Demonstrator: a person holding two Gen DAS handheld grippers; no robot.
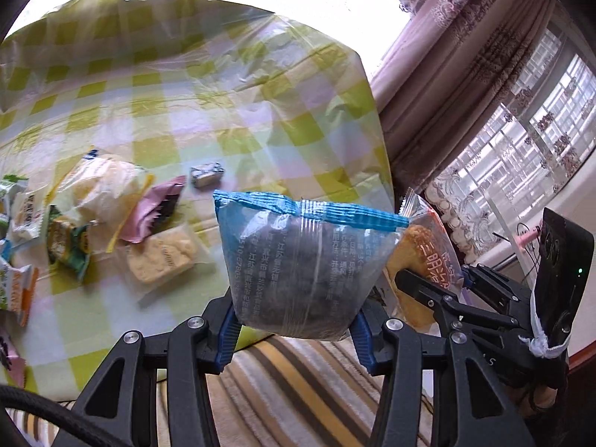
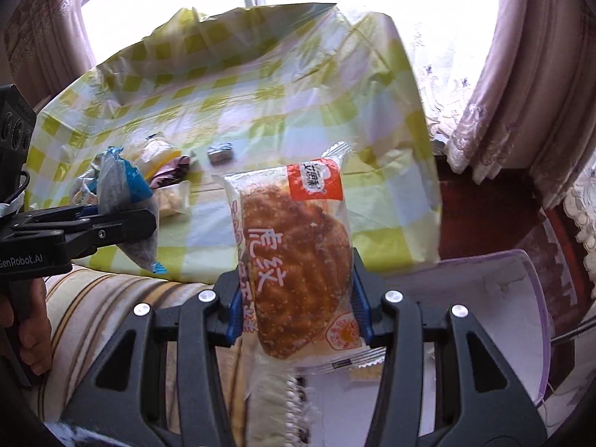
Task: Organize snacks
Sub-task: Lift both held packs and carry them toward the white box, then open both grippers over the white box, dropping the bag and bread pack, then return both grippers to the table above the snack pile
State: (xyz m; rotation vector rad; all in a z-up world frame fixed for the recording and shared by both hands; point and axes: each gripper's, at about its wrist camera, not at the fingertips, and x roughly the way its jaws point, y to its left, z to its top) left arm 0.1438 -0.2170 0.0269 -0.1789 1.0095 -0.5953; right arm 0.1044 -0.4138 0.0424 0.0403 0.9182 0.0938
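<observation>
My left gripper [image 1: 294,329] is shut on a blue-topped clear packet with a dark cake [image 1: 298,268], held above the table's near edge; it also shows in the right wrist view [image 2: 126,208]. My right gripper [image 2: 296,313] is shut on a clear packet with a brown tiger-skin cake and orange label [image 2: 298,260], held off the table over a white bin; that packet shows in the left wrist view [image 1: 421,260] just right of the blue one. Several loose snacks [image 1: 111,223] lie on the checked tablecloth [image 1: 223,111].
A small silver-wrapped sweet [image 1: 206,176] lies alone mid-table. A white bin with a lilac rim [image 2: 521,316] stands below right of the table. A striped cushion [image 2: 111,316] lies under both grippers. Curtains [image 1: 465,56] and a window stand behind.
</observation>
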